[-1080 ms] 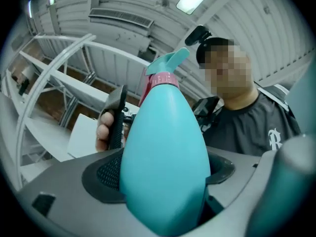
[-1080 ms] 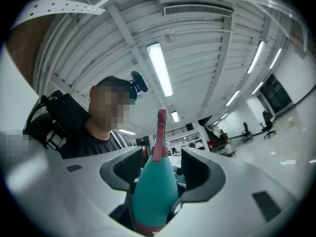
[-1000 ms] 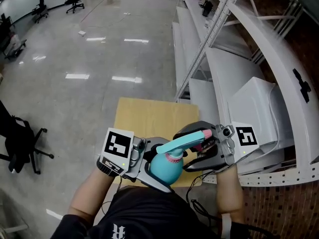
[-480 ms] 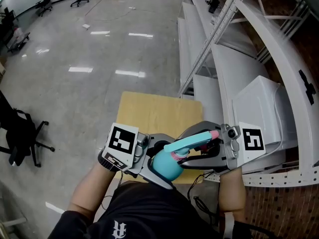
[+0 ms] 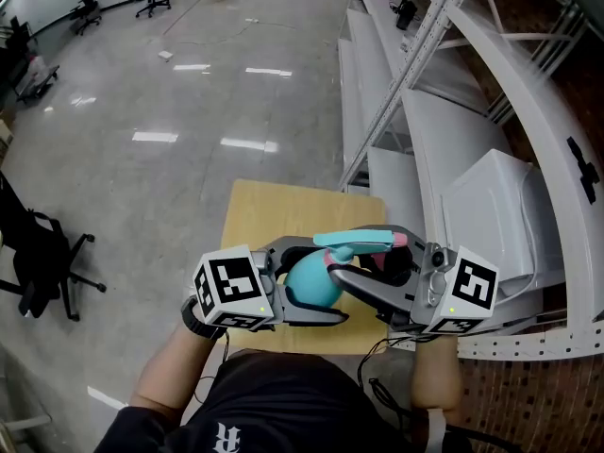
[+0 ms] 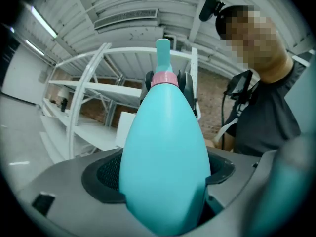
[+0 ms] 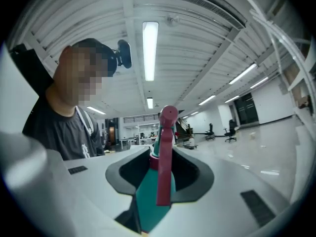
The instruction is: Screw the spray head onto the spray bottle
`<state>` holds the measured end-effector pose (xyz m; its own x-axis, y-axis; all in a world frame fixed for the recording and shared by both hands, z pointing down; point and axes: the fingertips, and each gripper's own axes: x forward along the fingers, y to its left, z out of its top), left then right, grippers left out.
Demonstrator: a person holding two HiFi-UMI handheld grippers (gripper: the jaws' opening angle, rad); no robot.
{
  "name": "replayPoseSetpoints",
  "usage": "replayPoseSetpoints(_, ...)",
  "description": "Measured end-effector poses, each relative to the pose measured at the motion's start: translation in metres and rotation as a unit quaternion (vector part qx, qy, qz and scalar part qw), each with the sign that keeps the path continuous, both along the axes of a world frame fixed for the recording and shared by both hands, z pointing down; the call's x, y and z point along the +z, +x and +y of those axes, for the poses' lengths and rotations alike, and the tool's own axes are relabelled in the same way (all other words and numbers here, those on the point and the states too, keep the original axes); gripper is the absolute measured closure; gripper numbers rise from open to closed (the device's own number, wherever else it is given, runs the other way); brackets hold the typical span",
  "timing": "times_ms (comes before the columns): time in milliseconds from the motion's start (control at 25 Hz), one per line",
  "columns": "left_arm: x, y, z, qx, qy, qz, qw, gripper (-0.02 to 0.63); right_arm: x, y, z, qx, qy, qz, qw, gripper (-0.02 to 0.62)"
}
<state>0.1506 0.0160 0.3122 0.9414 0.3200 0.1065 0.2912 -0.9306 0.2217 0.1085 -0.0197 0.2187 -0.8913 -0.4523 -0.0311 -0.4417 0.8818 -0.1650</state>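
A teal spray bottle (image 5: 304,281) sits with its body clamped in my left gripper (image 5: 316,286), which is shut on it. In the left gripper view the bottle (image 6: 165,152) fills the jaws, its pink collar (image 6: 164,78) beyond them. The teal spray head (image 5: 351,243), with a pink nozzle tip (image 5: 401,240), sits on the bottle's neck. My right gripper (image 5: 363,253) comes in from the right around the head. Its jaws have just been closing, and the pads meet the head's sides. In the right gripper view (image 7: 163,181) the pink trigger (image 7: 164,167) hangs between the jaws.
Both grippers are held above the near edge of a small wooden table (image 5: 283,215). White metal shelving (image 5: 425,130) runs along the right. A black office chair (image 5: 38,262) stands on the glossy floor at left. The person's torso is close behind the grippers.
Both grippers have swung up towards level and moved further out over the table, carrying the bottle. The right jaws have narrowed around the spray head.
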Motion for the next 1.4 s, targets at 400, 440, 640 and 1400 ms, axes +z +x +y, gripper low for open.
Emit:
replayPoseSetpoints(400, 0.048, 0.004, -0.07, -0.254, 0.087, -0.114, 0.9565, 0.181, 0.044, 0.018, -0.047, 0.171, -0.087, 0.018, 0.981, 0.466)
replayPoseSetpoints(440, 0.051, 0.005, -0.072, -0.264, 0.092, -0.118, 0.9529, 0.181, 0.046, 0.019, -0.048, 0.175, -0.09, 0.02, 0.98, 0.466)
replayPoseSetpoints(640, 0.059, 0.004, -0.084, -0.305, 0.134, -0.14, 0.9323, 0.181, 0.051, 0.022, -0.053, 0.192, -0.101, 0.006, 0.976, 0.466)
replayPoseSetpoints(1400, 0.078, -0.007, -0.113, -0.37, 0.199, -0.183, 0.8888, 0.19, 0.07, 0.019, -0.071, 0.245, -0.126, -0.028, 0.961, 0.466)
